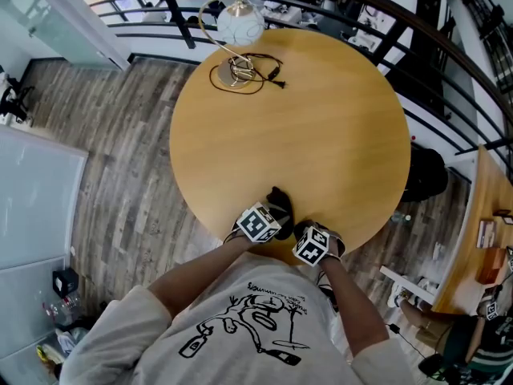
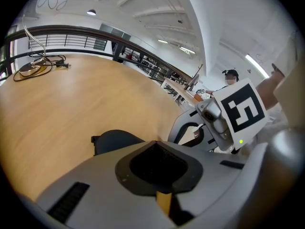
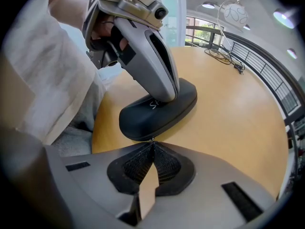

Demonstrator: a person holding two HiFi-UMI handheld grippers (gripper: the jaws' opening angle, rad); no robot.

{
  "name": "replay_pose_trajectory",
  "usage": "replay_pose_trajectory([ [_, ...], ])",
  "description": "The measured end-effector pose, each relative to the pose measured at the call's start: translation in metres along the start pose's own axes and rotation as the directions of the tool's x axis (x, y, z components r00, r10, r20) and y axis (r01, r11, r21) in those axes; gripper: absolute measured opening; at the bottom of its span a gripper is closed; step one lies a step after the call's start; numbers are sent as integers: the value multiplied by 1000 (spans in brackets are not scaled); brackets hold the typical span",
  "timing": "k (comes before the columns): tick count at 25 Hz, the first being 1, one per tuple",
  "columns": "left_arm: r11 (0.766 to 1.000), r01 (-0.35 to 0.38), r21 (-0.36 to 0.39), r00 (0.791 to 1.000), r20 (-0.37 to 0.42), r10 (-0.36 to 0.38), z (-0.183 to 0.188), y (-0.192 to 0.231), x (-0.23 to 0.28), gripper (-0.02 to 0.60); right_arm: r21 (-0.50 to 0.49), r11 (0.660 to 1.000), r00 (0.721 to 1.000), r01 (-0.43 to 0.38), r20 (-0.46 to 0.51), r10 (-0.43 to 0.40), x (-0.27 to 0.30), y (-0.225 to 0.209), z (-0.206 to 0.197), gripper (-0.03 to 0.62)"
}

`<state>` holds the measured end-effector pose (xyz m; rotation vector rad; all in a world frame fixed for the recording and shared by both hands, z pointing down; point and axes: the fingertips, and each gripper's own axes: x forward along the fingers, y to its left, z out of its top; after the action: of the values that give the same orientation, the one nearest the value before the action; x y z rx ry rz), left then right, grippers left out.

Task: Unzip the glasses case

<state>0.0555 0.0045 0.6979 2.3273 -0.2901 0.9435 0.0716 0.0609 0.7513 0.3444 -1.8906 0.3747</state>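
The black glasses case (image 1: 280, 202) lies at the near edge of the round wooden table (image 1: 321, 127). In the right gripper view the case (image 3: 143, 118) sits just past my right gripper (image 3: 152, 141), whose jaws are shut at the case's near rim on a small metal zipper pull. My left gripper (image 3: 167, 97) comes down from above with shut jaws resting on top of the case. In the left gripper view the left gripper (image 2: 155, 142) is shut with nothing between its jaws, and the case (image 2: 114, 140) shows just beyond it. From above, both grippers (image 1: 272, 216) (image 1: 301, 233) crowd the case.
A globe lamp (image 1: 240, 24) with a coiled black cable (image 1: 256, 69) stands at the table's far edge. A dark railing (image 1: 449, 62) curves behind the table. Wood floor (image 1: 120, 135) lies to the left. My body is close against the near table edge.
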Motion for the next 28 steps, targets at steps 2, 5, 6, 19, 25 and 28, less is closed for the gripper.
replay_pose_trajectory([
  [2, 1000, 5, 10, 1000, -12, -5, 0, -1, 3, 6, -24, 1000, 1000, 14, -9, -14, 2, -5, -2, 23],
  [5, 1000, -1, 20, 1000, -13, 1, -1, -1, 5, 6, -46, 998, 999, 30, -14, -31, 1, -11, -3, 23],
  [6, 1000, -1, 20, 1000, -11, 1, -1, -2, 4, 6, -48, 998, 999, 34, -14, -34, 0, -13, -3, 23],
  [19, 1000, 1, 23, 1000, -10, -1, -1, -2, 5, 6, -123, 989, 996, 88, -24, -92, 5, -47, 14, 23],
  [25, 999, 6, 45, 1000, -21, -5, -3, -3, 2, 6, -119, 989, 995, 90, -24, -93, 5, -49, 18, 23],
  [28, 999, 4, 53, 1000, -24, -2, -5, -6, -2, 6, -97, 991, 995, 91, -25, -94, 2, -43, 13, 23],
])
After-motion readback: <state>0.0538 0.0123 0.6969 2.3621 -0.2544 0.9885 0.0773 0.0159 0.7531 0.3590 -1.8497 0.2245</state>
